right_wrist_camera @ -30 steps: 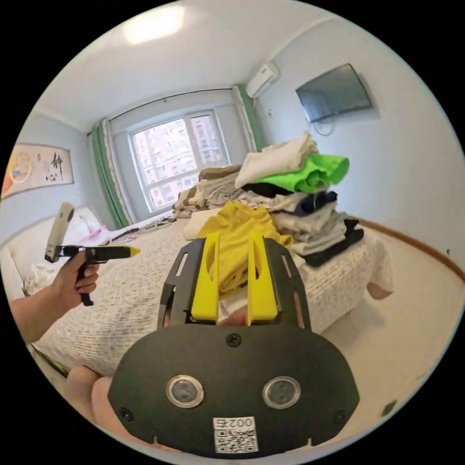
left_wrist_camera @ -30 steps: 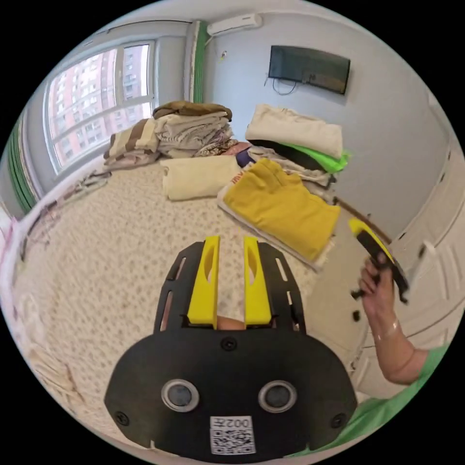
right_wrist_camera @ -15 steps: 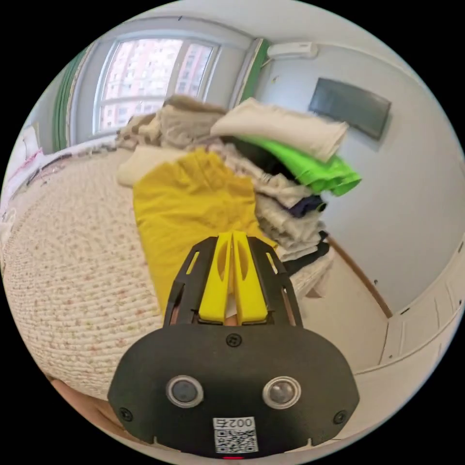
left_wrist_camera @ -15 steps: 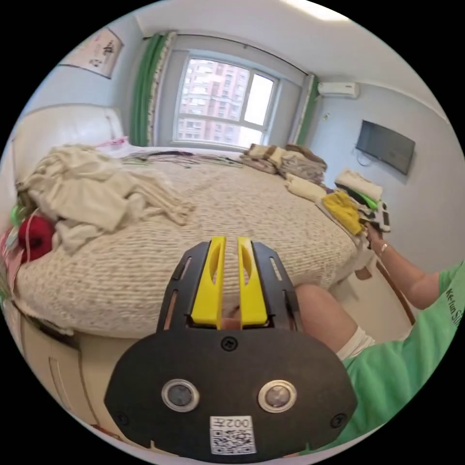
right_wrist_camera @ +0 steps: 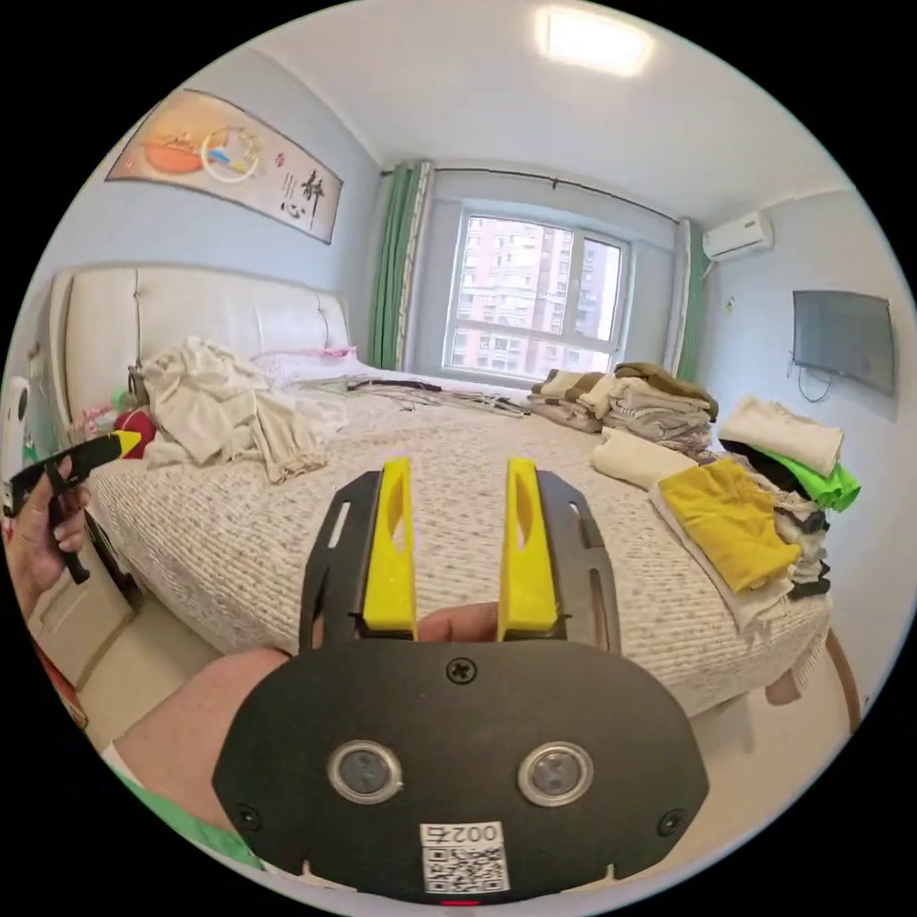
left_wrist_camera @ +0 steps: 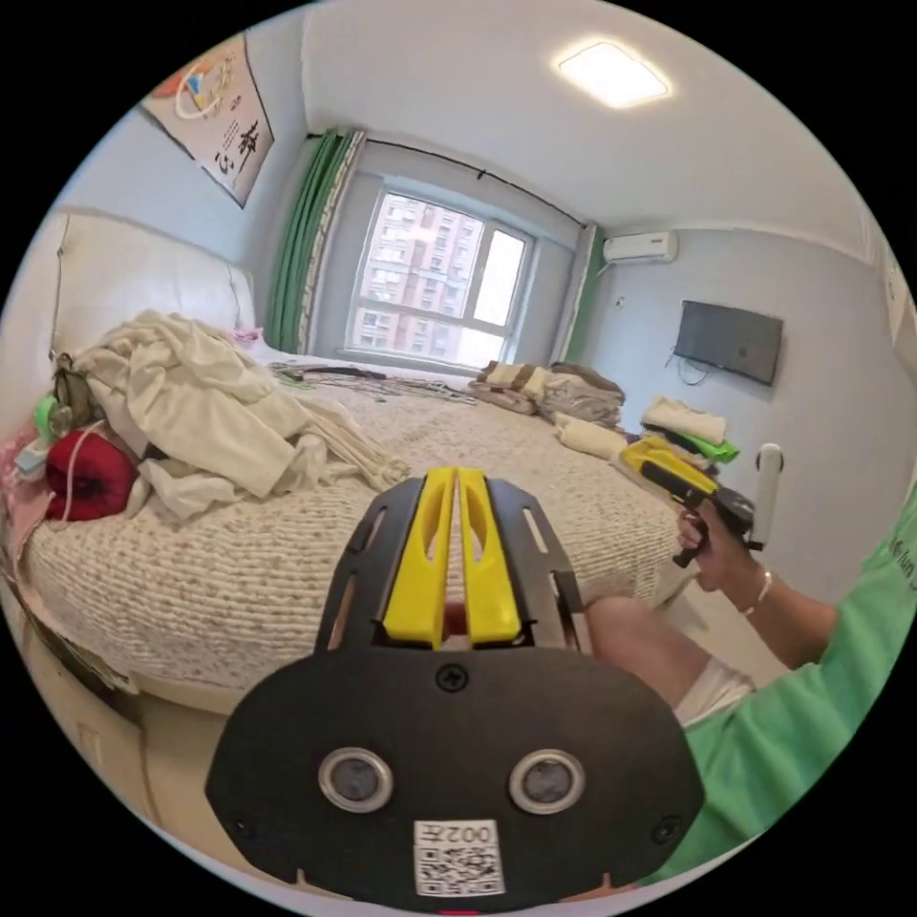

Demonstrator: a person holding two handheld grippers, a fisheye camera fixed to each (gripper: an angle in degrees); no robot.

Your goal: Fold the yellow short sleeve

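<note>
The left gripper (left_wrist_camera: 457, 478) is showing its jaws nearly together, gripping nothing; the right gripper (right_wrist_camera: 449, 473) is holding its jaws wide apart, empty. The right gripper view is showing the folded yellow shirt (right_wrist_camera: 731, 521) lying at the bed's (right_wrist_camera: 287, 564) far right corner beside stacked clothes (right_wrist_camera: 783, 449).

**Colours on and around the bed**

The bed (right_wrist_camera: 287, 564) wears a cream cover speckled with small flecks. On its far corner a mustard-yellow short sleeve (right_wrist_camera: 731, 521) lies beside a neon-green garment (right_wrist_camera: 812, 478). Near its headboard sit off-white clothes (right_wrist_camera: 220, 401) and a red bundle (left_wrist_camera: 86, 473). Green curtains (right_wrist_camera: 392, 277) hang behind it.
</note>
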